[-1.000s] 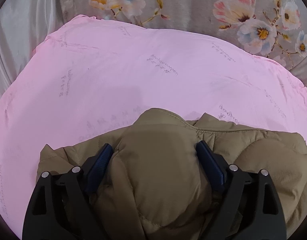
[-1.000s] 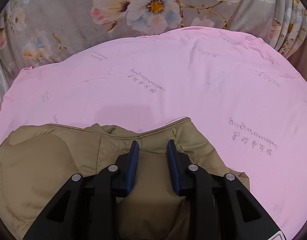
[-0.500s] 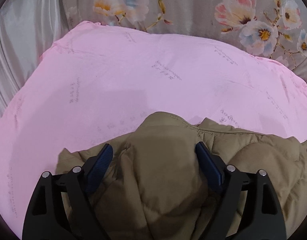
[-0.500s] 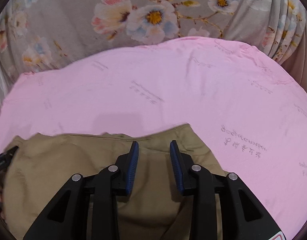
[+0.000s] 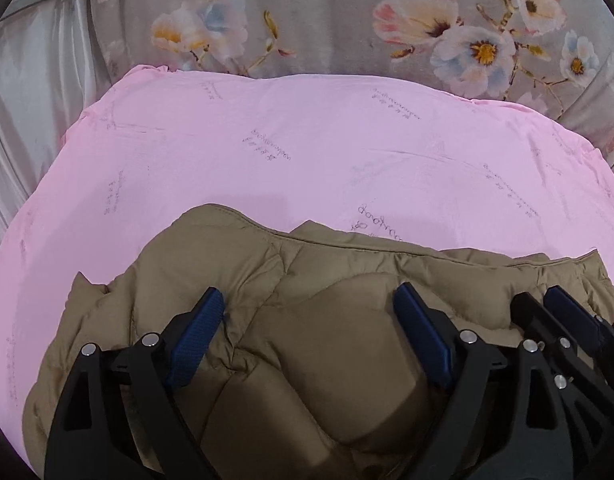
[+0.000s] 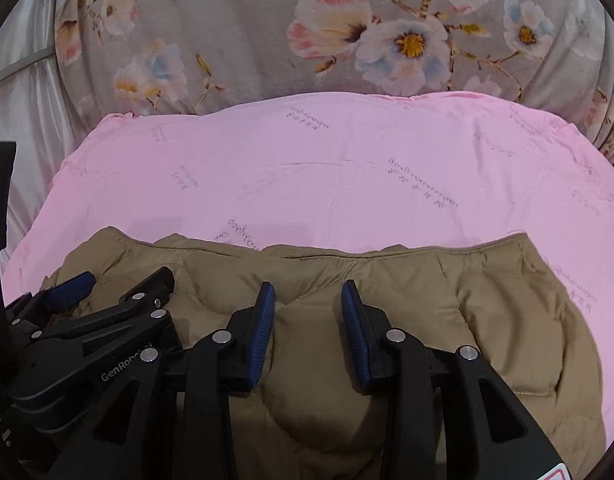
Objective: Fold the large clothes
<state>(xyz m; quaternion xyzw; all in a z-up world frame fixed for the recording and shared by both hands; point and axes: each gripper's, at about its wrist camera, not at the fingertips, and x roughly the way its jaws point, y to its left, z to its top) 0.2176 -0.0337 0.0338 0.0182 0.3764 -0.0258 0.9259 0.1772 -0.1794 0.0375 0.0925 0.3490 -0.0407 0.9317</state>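
One padded tan jacket [image 5: 339,344] is seen, bunched at the near edge of one pink sheet [image 5: 307,160] spread over the surface; its stitched hem runs across both views. One grey curtain with a flower print [image 5: 347,20] hangs behind the sheet, and pale plain fabric [image 5: 35,80] is seen at the far left.

Two grippers are counted, side by side and close together. The left gripper [image 5: 311,332] is spread wide, its jaws opening; a thick puffed fold of the jacket bulges between the two blue pads [image 5: 195,336], which lie against its sides. Whether the fold is clamped or only straddled cannot be told with certainty.

The right gripper [image 6: 309,330] is set narrower, its jaws opening too; jacket fabric lies between and under its pads [image 6: 263,332], with a gap visible on each side, so no pinch is seen.

Each gripper is visible at the edge of the other's view.
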